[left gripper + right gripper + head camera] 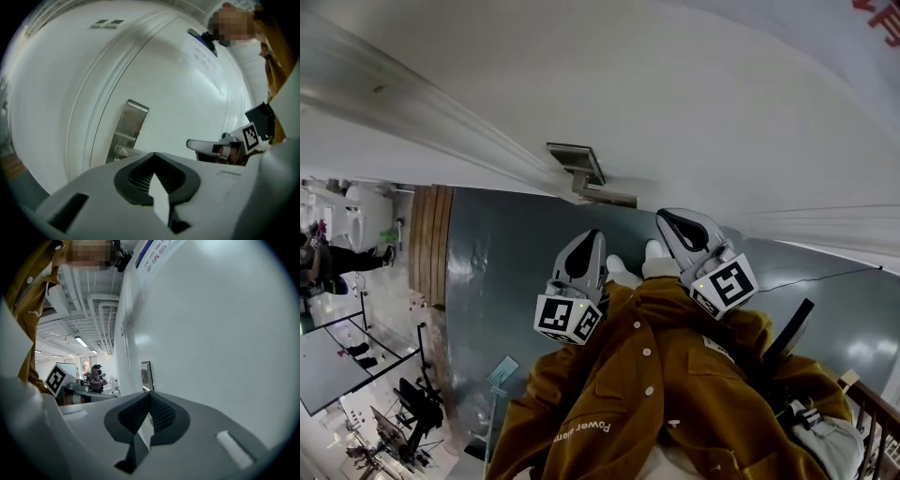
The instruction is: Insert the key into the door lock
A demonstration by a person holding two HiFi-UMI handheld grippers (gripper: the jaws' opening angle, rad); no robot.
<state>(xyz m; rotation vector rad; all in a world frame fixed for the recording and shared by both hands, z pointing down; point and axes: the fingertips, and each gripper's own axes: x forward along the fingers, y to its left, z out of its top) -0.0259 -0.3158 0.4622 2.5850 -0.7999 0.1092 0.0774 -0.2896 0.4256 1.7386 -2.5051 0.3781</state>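
Left hand-held gripper [592, 236] hovers before a white door [703, 103]. Its jaws are pressed together at the tips, with nothing that we can see between them. Just beside it, the right hand-held gripper [666, 217] points at the same door, its jaws likewise closed and apparently empty.

A metal lock plate [578, 165] is fixed to the door beyond both tips, clear of them, with a lever handle [607, 197] beside it. In the left gripper view the plate [131, 125] stands ahead and slightly left of the closed jaws. In the right gripper view it appears edge-on [146, 376], just above them.

We find the key in no view, and no keyhole can be made out on the plate.

We judge a key to be small, light, stiff and smooth, so it could easily slip or twist between the pads. The flat head looks like the best place to pinch it, squarely, leaving the whole blade free and in line with the jaws.
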